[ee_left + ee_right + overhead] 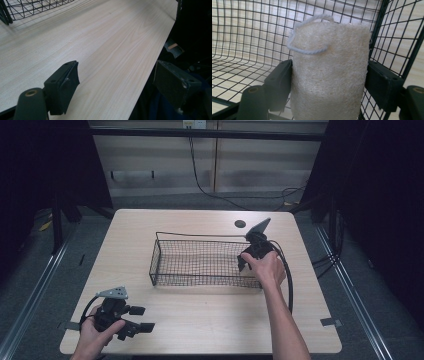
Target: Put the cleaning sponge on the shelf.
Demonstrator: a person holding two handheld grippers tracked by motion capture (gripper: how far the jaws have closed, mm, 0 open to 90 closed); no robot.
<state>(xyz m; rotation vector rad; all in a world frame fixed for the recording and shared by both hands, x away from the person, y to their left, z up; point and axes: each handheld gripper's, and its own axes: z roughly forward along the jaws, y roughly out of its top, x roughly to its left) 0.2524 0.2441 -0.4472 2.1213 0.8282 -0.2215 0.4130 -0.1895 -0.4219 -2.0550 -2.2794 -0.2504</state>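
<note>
Pinching one loofah pad (329, 75), right tool (329, 82) sits inside one wire basket (165, 270); left tool (116, 82) spread.

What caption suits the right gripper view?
Right claw clamps a loofah pad inside the wire basket.

Premises present as a laboratory-type recording station rather than a home or shop. A single pale wood-grain table (200, 320) stands on a grey floor, flanked by dark curtains (385, 195) on both sides. Metal rails (30, 295) run along the floor. Black cables (210, 190) trail from a wall socket (194, 124) across plain panelled backing (160, 155).
</note>
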